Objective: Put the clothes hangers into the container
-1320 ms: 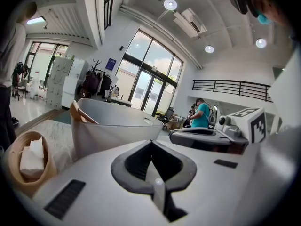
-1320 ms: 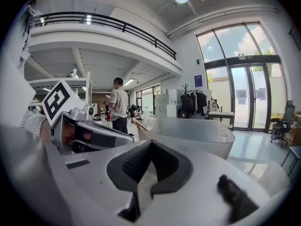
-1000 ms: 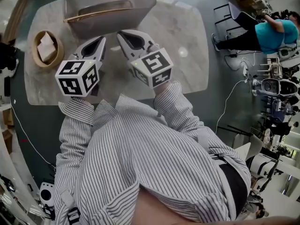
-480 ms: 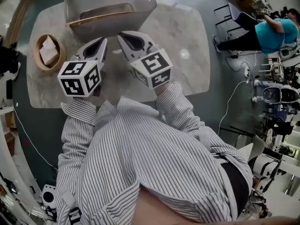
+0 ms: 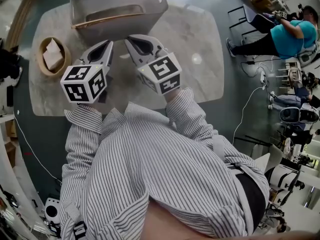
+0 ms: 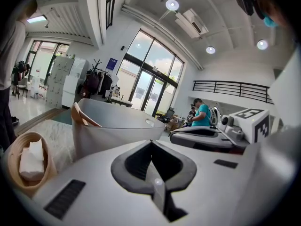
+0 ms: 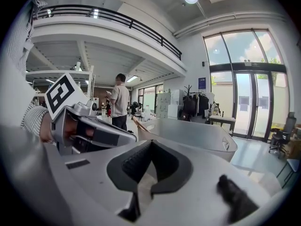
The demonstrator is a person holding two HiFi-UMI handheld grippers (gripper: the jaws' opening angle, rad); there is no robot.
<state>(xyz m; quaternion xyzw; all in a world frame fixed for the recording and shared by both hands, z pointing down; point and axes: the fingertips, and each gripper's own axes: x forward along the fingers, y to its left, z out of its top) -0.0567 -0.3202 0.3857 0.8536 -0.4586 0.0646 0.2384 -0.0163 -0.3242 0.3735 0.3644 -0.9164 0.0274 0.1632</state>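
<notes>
**Progress.** The container (image 5: 120,30) stands on the table (image 5: 200,59) at the 12 o'clock edge in the head view. One wooden hanger (image 5: 110,17) lies inside it, leaning along the near wall. In the left gripper view its end (image 6: 81,116) rises above the rim at the tub's 9 o'clock corner. No hanger is seen on the bare tabletop. The left gripper (image 5: 106,45) and the right gripper (image 5: 131,40) hover side by side just short of the container's near wall, at about 6 o'clock from it. Each gripper's own view shows its jaws pressed together with nothing between them. Judgement: the loading looks finished or nearly so, as nothing is held and nothing on show waits to be picked up.

**Other items.** A wicker basket (image 5: 41,59) holding folded napkins (image 5: 52,54) sits toward 10 o'clock on the table, well apart from the container.

**Not verifiable.**
- The far half of the container is cut off by the upper frame edge in the head view, so the number of hangers inside cannot be counted.
- Both gripper views look across the rim and show little of the tub floor.
- The table's 6 o'clock strip is hidden behind the person's striped shirt (image 5: 165,174) and the marker cubes; a hanger lying there would not show.
</notes>
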